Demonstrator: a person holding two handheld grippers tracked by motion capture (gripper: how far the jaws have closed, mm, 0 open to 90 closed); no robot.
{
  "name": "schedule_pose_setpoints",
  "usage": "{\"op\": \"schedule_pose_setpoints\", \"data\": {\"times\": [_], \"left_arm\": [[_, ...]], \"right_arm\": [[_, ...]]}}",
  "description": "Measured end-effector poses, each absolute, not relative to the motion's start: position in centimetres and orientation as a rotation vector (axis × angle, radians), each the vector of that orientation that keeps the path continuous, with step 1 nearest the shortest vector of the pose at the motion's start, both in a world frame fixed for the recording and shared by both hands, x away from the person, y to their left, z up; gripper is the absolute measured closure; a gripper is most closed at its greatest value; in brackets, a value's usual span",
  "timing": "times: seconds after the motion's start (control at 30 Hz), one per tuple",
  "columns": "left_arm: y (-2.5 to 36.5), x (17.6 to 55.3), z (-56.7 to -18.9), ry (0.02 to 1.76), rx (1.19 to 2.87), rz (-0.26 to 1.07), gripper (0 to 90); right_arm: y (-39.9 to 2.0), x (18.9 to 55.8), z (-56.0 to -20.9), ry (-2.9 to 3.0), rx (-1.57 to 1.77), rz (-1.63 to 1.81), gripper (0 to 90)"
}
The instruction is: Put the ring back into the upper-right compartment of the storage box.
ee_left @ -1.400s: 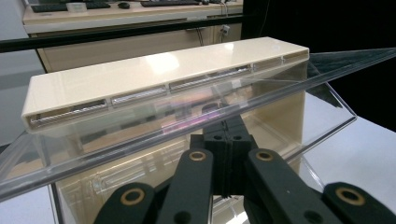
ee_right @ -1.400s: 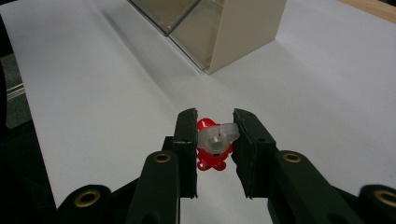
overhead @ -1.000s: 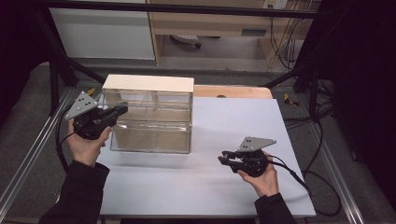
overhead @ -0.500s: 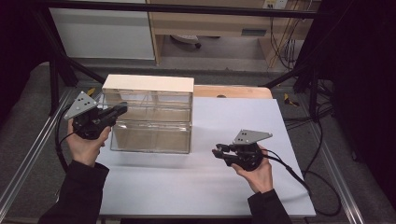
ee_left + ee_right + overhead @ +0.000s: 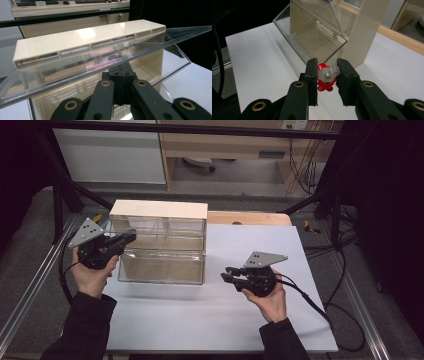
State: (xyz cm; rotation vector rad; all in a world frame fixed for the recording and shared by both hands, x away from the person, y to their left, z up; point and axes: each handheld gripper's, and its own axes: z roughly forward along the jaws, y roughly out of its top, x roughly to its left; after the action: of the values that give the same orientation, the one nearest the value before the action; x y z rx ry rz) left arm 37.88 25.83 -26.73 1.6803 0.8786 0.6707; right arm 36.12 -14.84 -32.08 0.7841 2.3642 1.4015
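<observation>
A clear plastic box (image 5: pixel 162 265) with a cream top (image 5: pixel 159 210) stands on the white table (image 5: pixel 200 320). My left gripper (image 5: pixel 131 236) is at the box's upper left corner. In the left gripper view its jaws (image 5: pixel 122 72) are pressed together at the edge of a raised clear flap (image 5: pixel 75 67) below the cream top (image 5: pixel 87 37). My right gripper (image 5: pixel 227 274) hovers to the right of the box, pointing at it. In the right gripper view it (image 5: pixel 327 67) is shut on a small red and white toy figure (image 5: pixel 325 77), facing the box (image 5: pixel 317 37).
A wooden board (image 5: pixel 250 217) lies behind the box at the table's far edge. Metal frame rails (image 5: pixel 30 285) run along both sides of the table. Cables (image 5: pixel 320 305) trail from the right gripper over the table's right edge.
My right gripper has risen and moved left toward the box with the toy in it. The left gripper has stayed at the flap.
</observation>
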Motion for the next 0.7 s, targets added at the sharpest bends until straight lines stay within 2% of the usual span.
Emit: {"op": "schedule_pose_setpoints", "data": {"times": [0.7], "left_arm": [[25.9,37.9,-26.7,0.879,1.678,0.671,89.7]], "right_arm": [[-12.7,36.8,-29.9,2.323,0.755,1.451,71.8]]}}
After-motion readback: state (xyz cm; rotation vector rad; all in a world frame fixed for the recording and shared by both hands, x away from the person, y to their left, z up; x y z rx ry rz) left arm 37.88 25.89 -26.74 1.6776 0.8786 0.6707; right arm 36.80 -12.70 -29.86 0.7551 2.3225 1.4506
